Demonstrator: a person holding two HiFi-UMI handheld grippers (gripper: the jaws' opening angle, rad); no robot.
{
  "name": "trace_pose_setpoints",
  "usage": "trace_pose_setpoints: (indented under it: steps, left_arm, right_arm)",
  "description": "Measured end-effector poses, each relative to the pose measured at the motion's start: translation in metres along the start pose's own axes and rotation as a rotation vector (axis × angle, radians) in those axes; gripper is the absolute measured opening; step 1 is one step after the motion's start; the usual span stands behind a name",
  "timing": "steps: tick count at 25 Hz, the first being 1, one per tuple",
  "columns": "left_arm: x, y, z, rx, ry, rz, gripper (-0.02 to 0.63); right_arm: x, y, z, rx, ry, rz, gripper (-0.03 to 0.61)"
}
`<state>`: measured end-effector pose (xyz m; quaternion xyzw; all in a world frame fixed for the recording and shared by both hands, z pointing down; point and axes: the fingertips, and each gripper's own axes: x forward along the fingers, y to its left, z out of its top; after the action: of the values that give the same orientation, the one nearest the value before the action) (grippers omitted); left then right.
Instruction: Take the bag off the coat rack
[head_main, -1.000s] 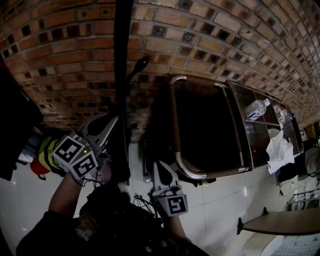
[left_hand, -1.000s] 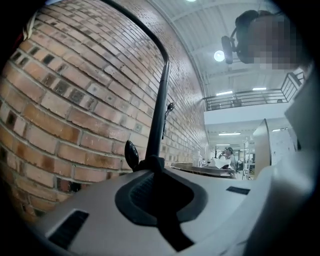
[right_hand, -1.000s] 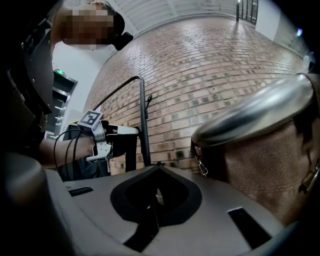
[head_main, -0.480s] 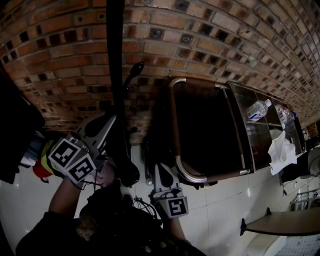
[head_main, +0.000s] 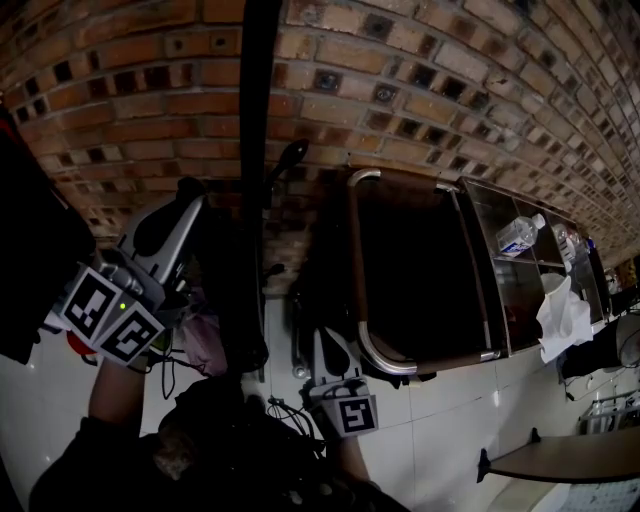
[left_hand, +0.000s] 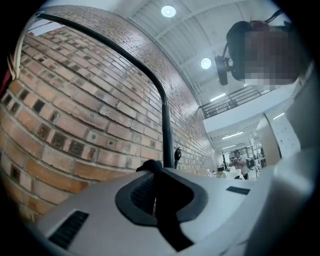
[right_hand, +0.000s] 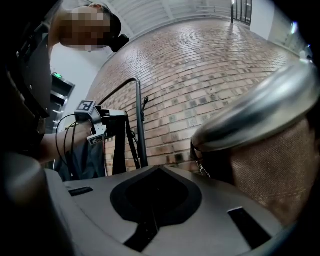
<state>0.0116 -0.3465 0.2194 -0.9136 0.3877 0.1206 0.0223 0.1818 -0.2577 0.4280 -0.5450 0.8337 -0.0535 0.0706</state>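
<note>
Brick wall (head_main: 420, 80) behind; water bottle (head_main: 518, 234) on shelf (head_main: 515, 292), white tiled floor (head_main: 440, 410) (glossy) below.

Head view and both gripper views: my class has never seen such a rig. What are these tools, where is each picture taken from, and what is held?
No robot: a person holds a two-jaw gripper in each hand. The head view, from a camera on the person's head, shows the left gripper high beside the coat rack pole and the right gripper lower, before a brick wall. Each gripper view looks along that gripper's own jaws. The left gripper is shut on a black strap, seemingly the bag's; the right gripper is shut and empty.
</note>
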Motion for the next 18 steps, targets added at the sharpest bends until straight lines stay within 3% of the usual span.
trace_pose_setpoints:
  steps: [9, 18]
  left_arm:
    - [-0.04, 0.005, 0.017, 0.035, -0.034, 0.085, 0.015]
    - [-0.096, -0.01, 0.023, 0.081, -0.01, 0.191, 0.015]
  right_arm:
    - [-0.003, 0.018, 0.005, 0.017, -0.022, 0.064, 0.011]
    - [-0.011, 0.035, 0.0, -0.011, 0.0, 0.156, 0.011]
